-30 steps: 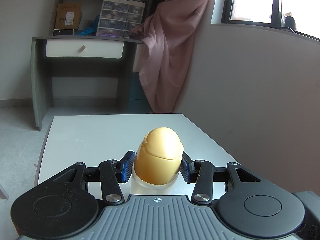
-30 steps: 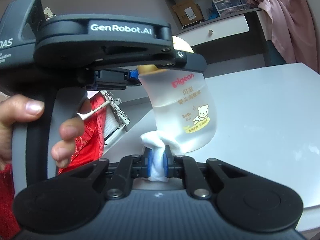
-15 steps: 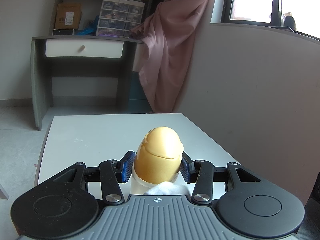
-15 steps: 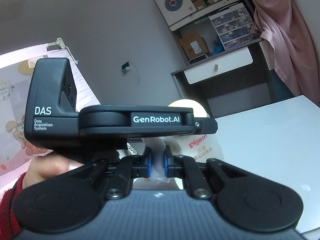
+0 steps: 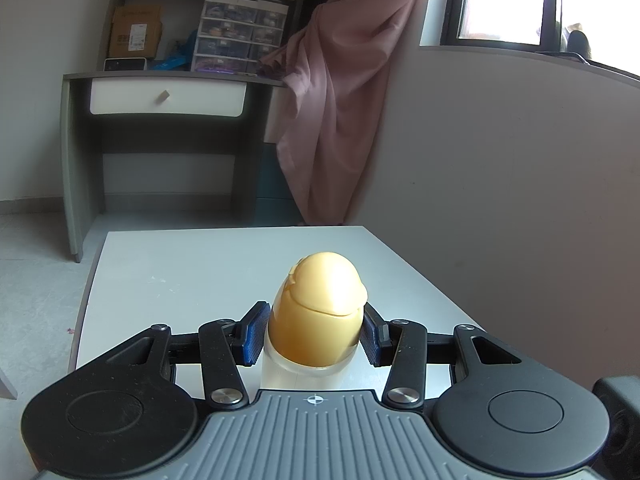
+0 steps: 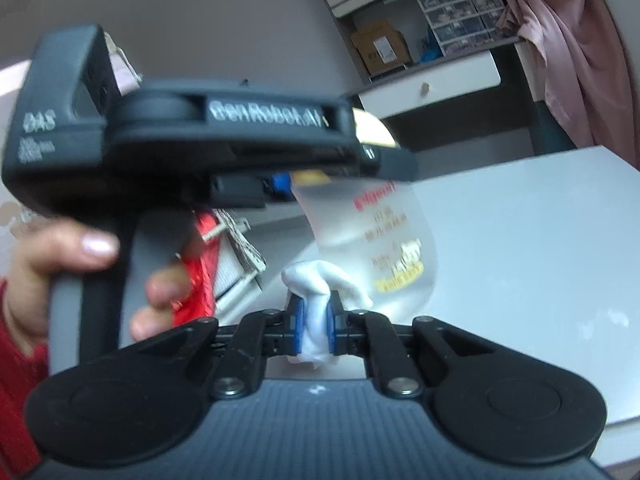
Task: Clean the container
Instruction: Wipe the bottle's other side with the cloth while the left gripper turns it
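Wiping bottle (image 6: 372,236) with tissue (image 6: 316,308), both grippers clamped

Left gripper (image 5: 313,330): black linkage arms with silver screws, blue ribbed pads on the fingers (image 5: 253,334), grey ridged body with a small crosshair mark, two round black discs at the near corners. Seen side-on from the right wrist: black housing, white lettering "GenRobot.AI" and "DAS", blurred. Right gripper (image 6: 314,320): same build. Person's hand (image 6: 92,264) on a grey handle; red sleeve (image 6: 16,364).
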